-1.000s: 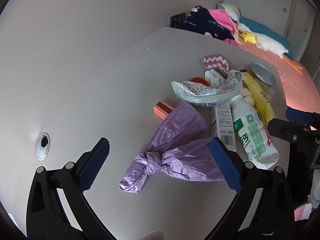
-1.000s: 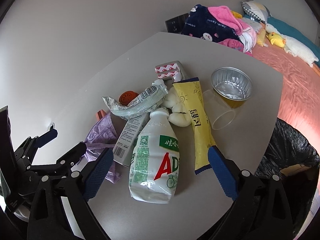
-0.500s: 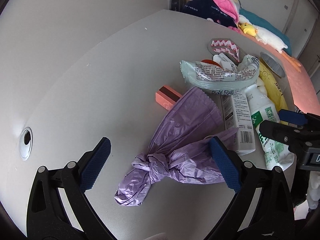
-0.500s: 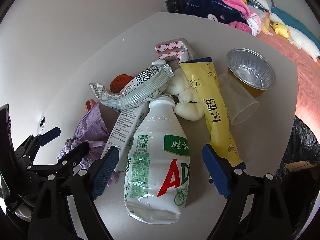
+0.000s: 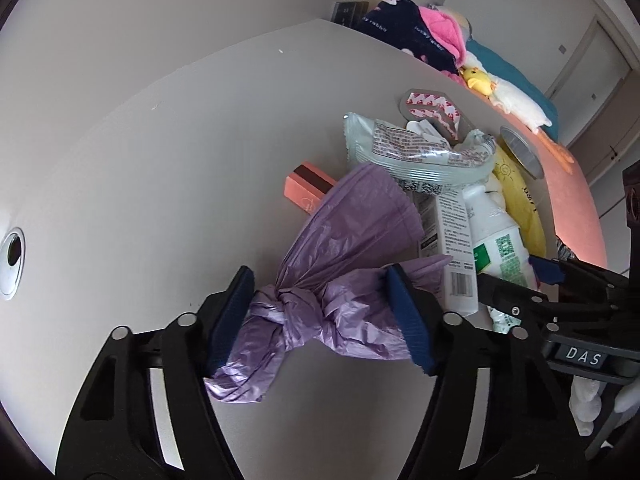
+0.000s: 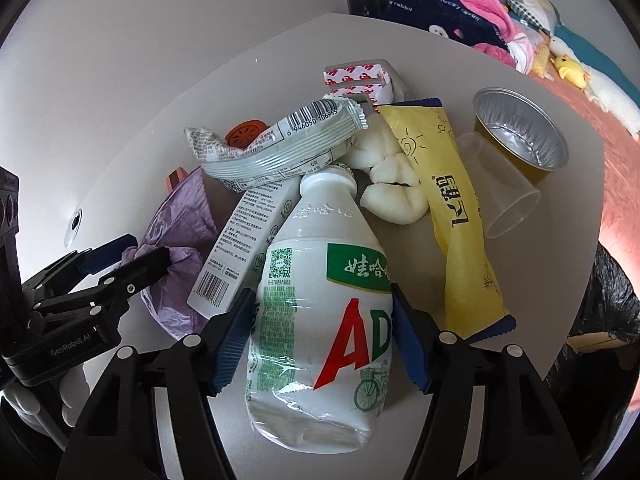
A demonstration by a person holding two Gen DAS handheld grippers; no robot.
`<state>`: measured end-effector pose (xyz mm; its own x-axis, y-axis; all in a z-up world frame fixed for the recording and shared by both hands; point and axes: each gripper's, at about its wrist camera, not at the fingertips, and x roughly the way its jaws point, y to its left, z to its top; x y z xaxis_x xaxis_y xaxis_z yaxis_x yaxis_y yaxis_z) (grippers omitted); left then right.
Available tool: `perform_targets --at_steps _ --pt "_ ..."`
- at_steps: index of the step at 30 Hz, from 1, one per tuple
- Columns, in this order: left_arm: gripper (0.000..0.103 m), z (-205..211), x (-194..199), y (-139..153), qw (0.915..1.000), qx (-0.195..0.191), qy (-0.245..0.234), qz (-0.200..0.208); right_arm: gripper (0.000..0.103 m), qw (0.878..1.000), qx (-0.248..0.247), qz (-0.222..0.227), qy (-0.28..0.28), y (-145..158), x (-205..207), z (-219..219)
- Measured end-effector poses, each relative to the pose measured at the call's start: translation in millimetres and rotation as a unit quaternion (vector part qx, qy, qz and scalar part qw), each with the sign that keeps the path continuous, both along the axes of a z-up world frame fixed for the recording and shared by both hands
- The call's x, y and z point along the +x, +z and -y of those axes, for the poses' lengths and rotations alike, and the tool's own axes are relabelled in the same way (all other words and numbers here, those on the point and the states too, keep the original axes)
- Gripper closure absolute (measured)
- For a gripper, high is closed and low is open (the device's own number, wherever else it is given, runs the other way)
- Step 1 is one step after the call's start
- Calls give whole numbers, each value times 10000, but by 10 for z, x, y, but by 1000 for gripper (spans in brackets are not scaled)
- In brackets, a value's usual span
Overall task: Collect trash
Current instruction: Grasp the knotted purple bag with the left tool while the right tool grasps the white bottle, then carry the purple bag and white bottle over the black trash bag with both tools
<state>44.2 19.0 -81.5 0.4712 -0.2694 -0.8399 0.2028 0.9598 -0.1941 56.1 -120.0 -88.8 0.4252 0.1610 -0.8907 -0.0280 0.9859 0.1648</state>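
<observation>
Both grippers have dropped onto the trash pile on the pale grey worktop (image 5: 160,184) and their jaws have just been closing. Left gripper (image 5: 320,316) now pinches the knotted, crumpled purple plastic bag (image 5: 340,264), pads touching both sides of the knot. Right gripper (image 6: 322,336) squeezes the squashed white plastic drink bottle with green label (image 6: 320,320), lying on its side. Both items still rest on the worktop; neither is lifted yet. Likely next: carry to the black bin bag (image 6: 600,300) beside the worktop.
</observation>
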Motion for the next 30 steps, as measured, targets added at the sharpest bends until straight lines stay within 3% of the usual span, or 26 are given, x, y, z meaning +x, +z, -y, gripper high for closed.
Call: perform_targets --at_steps 3,9,22,30 --pt "68 39 -19 47 10000 7 -33 91 36 10000 70 34 9 37 -11 9" --pt "94 -39 2 83 9996 -203 123 148 36 9998 156 145 53 148 -49 21" --pt "97 -3 -162 620 9966 -62 158 808 36 9977 332 564 171 487 -232 82" --pt "97 277 -235 981 9930 -30 -81 1176 36 9935 475 1038 -47 837 -375 334"
